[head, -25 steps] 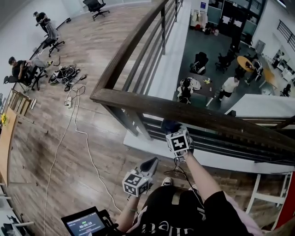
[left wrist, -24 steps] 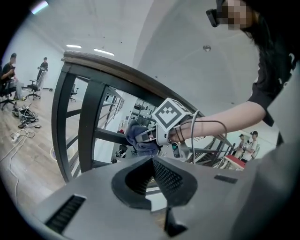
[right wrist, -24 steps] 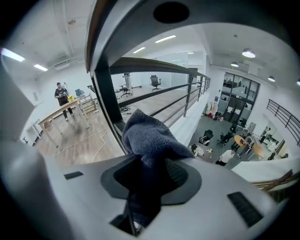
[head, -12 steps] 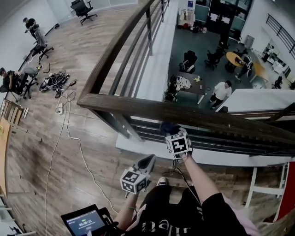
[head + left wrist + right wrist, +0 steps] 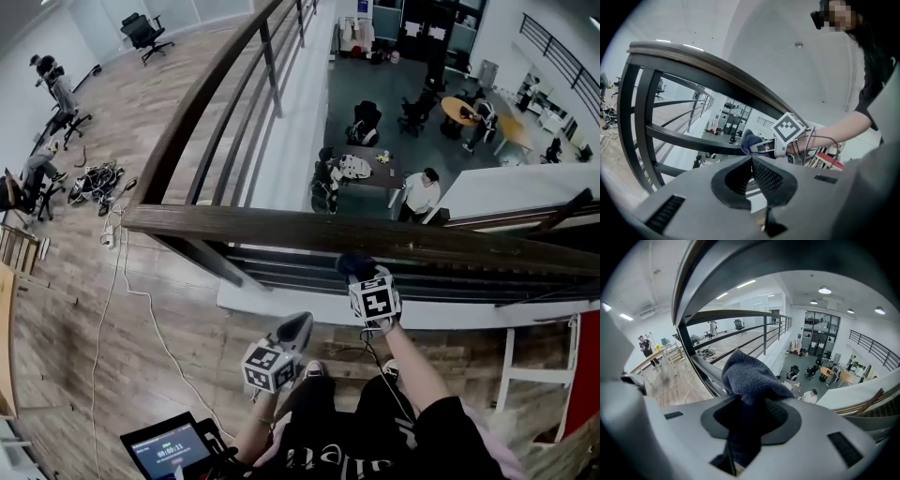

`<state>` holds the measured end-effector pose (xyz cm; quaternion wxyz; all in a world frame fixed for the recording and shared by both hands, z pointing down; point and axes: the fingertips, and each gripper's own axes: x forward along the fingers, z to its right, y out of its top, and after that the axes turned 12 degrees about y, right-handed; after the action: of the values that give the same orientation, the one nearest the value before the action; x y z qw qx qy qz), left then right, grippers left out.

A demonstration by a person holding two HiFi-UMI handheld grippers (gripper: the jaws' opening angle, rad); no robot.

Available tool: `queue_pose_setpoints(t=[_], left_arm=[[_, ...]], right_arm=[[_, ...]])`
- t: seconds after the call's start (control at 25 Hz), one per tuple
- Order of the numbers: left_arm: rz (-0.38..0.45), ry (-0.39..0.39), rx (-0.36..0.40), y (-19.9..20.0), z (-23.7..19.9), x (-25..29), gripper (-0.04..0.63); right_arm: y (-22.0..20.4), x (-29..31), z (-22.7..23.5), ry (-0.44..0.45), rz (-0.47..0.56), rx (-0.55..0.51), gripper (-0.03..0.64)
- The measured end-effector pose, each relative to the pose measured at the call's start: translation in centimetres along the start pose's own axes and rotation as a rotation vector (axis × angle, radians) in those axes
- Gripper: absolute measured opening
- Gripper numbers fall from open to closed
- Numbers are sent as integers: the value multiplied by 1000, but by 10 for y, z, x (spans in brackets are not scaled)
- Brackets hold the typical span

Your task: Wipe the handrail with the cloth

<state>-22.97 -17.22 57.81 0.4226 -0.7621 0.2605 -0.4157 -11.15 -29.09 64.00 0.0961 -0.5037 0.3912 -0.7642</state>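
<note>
The right gripper (image 5: 360, 276), clamping the blue cloth (image 5: 352, 264), is drifting to the right, away from the corner of the handrail (image 5: 281, 228). The cloth is staying just under the rail, so the wiping seems barely begun. The left gripper (image 5: 299, 327) is hanging low with its jaws together, holding nothing.

The left claw (image 5: 752, 158) fills the bottom of the frame, its two dark ribbed jaws closed tip to tip with nothing between them. Above it the wooden handrail (image 5: 717, 69) sweeps from upper left down to the right, over a dark post (image 5: 628, 117) and horizontal bars (image 5: 684, 137). Just beyond the jaw tips, the right claw (image 5: 757, 146) reaches in from the right, clamped on a blue cloth (image 5: 747, 139) seen against a middle bar; contact there cannot be told. Its cube (image 5: 790, 131) faces the camera. An arm (image 5: 836, 130) extends to the right edge, a cable (image 5: 812, 142) looped at the wrist.
</note>
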Motion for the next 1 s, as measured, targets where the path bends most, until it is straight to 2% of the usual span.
queue_pose_setpoints(t=[0.48, 0.64, 0.8, 1.0], left_arm=[[-11, -93, 37, -2, 153, 87, 2], [-41, -113, 69, -11, 201, 111, 0], [-53, -155, 71, -21, 244, 130, 0], [-70, -172, 88, -41, 300, 159, 1]], right_arm=[[-60, -100, 139, -14, 58, 51, 109], [-82, -136, 186, -26, 63, 57, 109], [-104, -171, 230, -54, 70, 74, 109], [-148, -215, 298, -92, 79, 97, 109]])
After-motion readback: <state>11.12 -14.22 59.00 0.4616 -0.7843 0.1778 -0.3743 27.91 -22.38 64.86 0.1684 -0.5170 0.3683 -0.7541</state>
